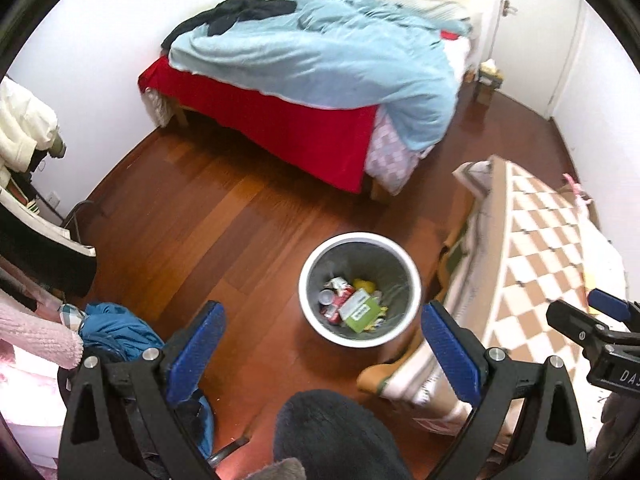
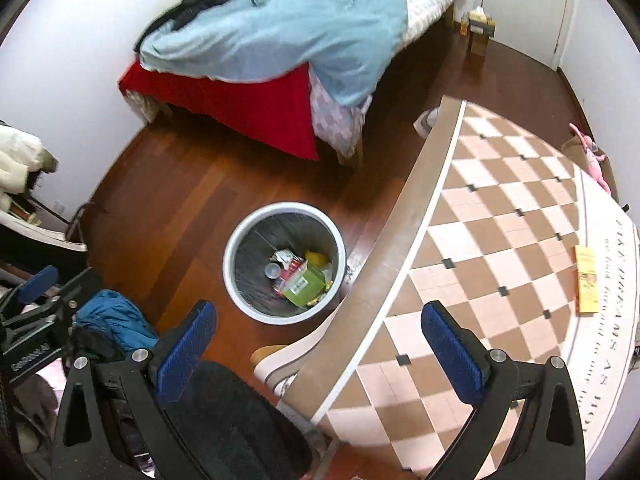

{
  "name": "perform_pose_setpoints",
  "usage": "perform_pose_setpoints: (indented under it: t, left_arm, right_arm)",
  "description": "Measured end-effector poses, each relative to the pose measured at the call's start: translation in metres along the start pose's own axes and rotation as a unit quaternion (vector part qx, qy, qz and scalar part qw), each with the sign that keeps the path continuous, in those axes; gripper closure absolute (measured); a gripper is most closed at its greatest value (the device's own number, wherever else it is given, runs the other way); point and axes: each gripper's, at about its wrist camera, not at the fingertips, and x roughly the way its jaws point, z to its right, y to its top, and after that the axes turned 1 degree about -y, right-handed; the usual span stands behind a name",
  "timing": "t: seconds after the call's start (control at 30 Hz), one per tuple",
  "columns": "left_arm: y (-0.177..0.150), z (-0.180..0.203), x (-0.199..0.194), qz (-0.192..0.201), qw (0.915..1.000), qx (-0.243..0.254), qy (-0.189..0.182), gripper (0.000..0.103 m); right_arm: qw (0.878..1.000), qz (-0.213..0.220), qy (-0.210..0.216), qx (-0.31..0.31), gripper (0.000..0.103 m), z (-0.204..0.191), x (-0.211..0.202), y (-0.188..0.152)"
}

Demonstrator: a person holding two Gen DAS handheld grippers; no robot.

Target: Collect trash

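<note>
A round white trash bin [image 1: 360, 240] with a grey liner stands on the wooden floor and holds a green box [image 1: 362, 312], a can and wrappers. It also shows in the right wrist view [image 2: 284, 210], left of the table. My left gripper [image 1: 320, 344] is open and empty above and just in front of the bin. My right gripper [image 2: 320, 344] is open and empty over the edge of the checkered table [image 2: 500, 240]. A yellow packet [image 2: 586, 284] lies on the table at the right.
A bed [image 1: 280, 128] with a red sheet and light blue blanket stands at the back. Blue clothing [image 1: 116, 332] lies on the floor at left. A dark fuzzy seat [image 2: 224, 416] is below the grippers. A small box stack [image 1: 488, 76] is beside the bed.
</note>
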Motion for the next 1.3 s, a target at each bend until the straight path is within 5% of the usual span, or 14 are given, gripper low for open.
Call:
perform_pose_setpoints:
  t: [0.6,1.3]
  left_arm:
    - [0.006,0.016,-0.141,0.066,0.9917,0.008,-0.109,0.003]
    - [0.001,0.005,-0.19,0.094,0.9869,-0.005,-0.131,0.003]
  right_arm:
    - [0.993,0.085,0.077,-0.022,0.0,0.001,-0.181,-0.012]
    - [0.985,0.082,0.149,-0.035,0.0,-0.008,-0.23,-0.02]
